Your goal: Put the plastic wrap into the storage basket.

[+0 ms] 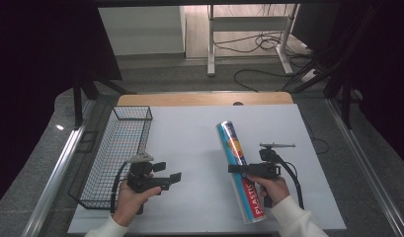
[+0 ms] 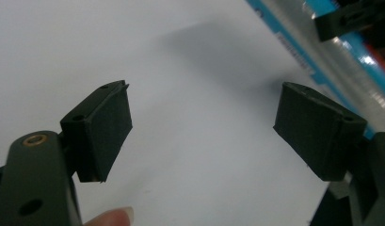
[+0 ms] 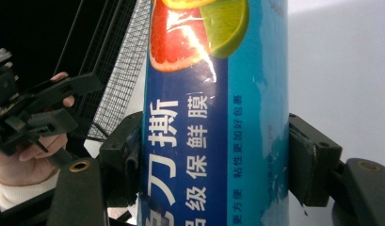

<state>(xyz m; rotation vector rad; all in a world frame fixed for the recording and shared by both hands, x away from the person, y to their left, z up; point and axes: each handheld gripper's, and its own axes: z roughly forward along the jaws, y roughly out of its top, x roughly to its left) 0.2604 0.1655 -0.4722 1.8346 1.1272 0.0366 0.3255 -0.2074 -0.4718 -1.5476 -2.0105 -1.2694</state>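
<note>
A long roll of plastic wrap, blue with fruit pictures and a red end, points away from me at the right of the white table. My right gripper is shut on it across its middle. In the right gripper view both pads press the sides of the roll. Whether the roll rests on the table I cannot tell. My left gripper is held left of the roll, open, with nothing between its jaws. The roll's edge shows beyond them.
A black wire basket stands along the table's left side, just behind the left hand; its mesh shows past the roll. Bare white table lies between the two grippers. Desk legs and cables lie on the floor beyond the table's far edge.
</note>
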